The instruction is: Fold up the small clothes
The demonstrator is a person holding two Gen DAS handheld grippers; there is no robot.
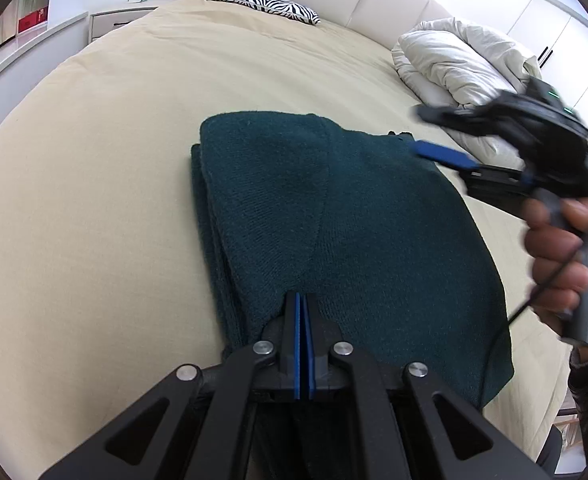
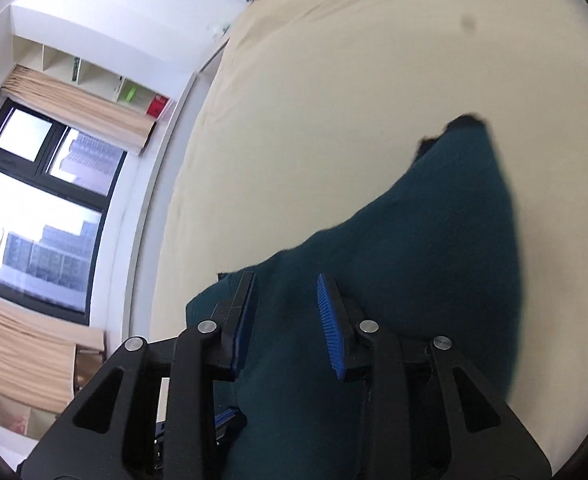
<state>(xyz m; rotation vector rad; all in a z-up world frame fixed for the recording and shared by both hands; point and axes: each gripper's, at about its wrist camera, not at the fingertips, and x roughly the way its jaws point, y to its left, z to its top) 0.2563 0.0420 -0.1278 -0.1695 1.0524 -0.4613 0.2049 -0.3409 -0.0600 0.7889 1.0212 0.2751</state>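
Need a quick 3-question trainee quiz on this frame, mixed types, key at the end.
1. True or false: the left gripper has its jaws wide open above the green sweater.
2. Multiple choice: what lies against the headboard, far across the bed? A) a striped towel B) a zebra-print pillow C) a red box
3. Short answer: is the right gripper clamped on the sweater, or do its pads stand apart?

Key
1. False: its jaws are shut, with the tips at the sweater's near edge.
2. B
3. The pads stand apart; the sweater shows between and below them, not pinched.
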